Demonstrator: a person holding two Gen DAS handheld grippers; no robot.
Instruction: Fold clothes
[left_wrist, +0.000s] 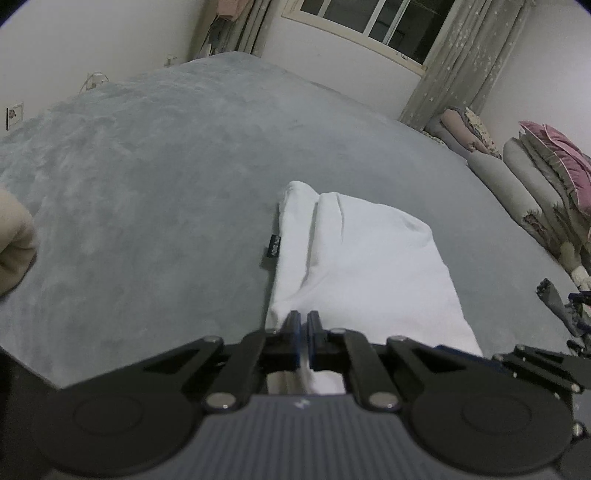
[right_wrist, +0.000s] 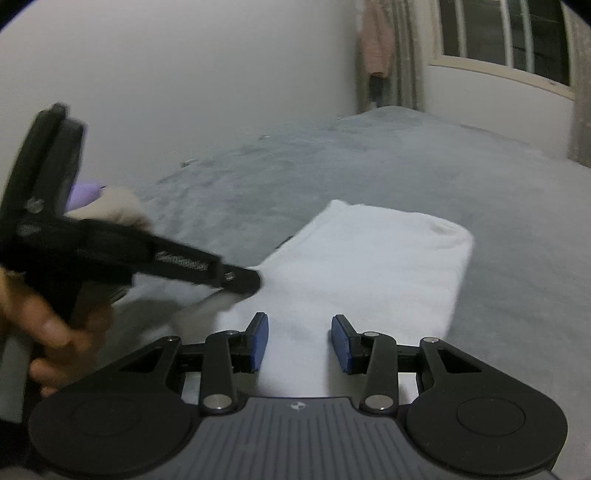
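A white garment (left_wrist: 369, 258) (right_wrist: 369, 266), folded into a thick rectangle, lies on the grey bed (left_wrist: 147, 184). A small black label (left_wrist: 273, 249) sticks out of its left edge. My left gripper (left_wrist: 303, 325) is shut on the garment's near left corner, with white cloth pinched between its blue pads. In the right wrist view the left gripper (right_wrist: 251, 280) reaches in from the left, held by a person's hand (right_wrist: 55, 332). My right gripper (right_wrist: 300, 341) stands open just over the garment's near edge, and the cloth lies below the gap between its pads.
Grey and pink pillows and bedding (left_wrist: 535, 184) are piled along the bed's right side. A beige item (left_wrist: 14, 240) (right_wrist: 118, 206) and something purple (right_wrist: 85, 194) lie at the left. Curtains and a window (left_wrist: 369, 18) stand behind the bed. Grey blanket (right_wrist: 517, 221) spreads all round the garment.
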